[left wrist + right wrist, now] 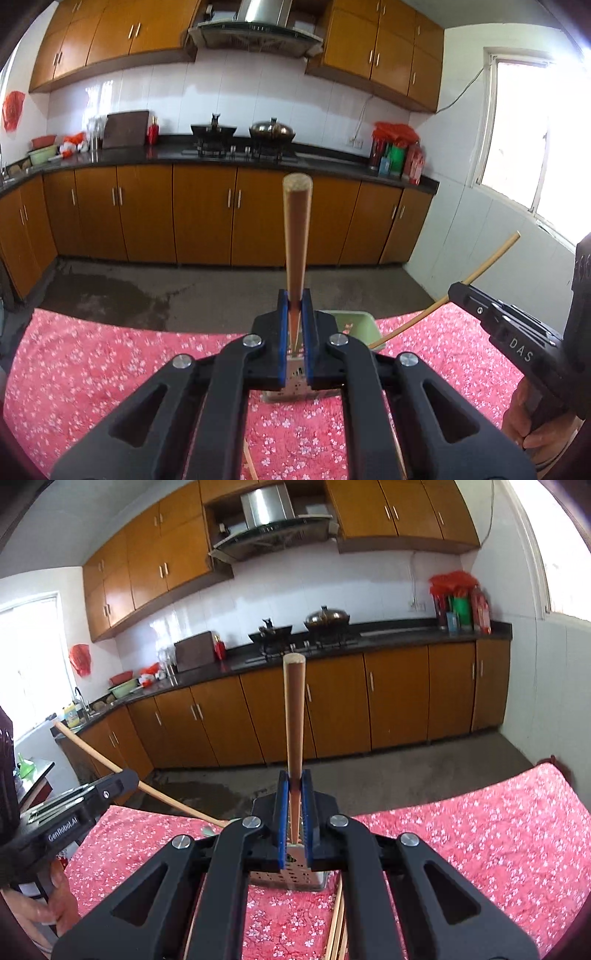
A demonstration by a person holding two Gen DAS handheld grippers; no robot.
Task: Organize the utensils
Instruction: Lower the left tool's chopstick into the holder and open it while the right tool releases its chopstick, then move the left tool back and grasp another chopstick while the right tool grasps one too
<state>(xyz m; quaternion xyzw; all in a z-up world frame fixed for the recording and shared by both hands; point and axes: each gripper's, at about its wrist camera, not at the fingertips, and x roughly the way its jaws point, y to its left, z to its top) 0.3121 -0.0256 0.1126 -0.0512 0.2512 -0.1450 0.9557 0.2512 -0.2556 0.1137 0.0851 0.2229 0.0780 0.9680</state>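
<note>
Both grippers are clamping one chopstick each, the left gripper [295, 306] and right gripper [294, 786] pointing theirs toward twelve o'clock above the perforated metal holder [288, 880]; more chopsticks [338, 930] are lying loose, unsorted.

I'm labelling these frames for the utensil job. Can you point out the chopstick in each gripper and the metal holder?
Left chopstick [296, 236]: left wrist view, mid-shaft above the jaws.
Right chopstick [294, 716]: right wrist view, mid-shaft above the jaws.
Metal holder [295, 877]: right wrist view, perforated front wall.

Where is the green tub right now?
In the left wrist view, the green tub sits on the pink flowered cloth, just right of the left gripper.
</note>
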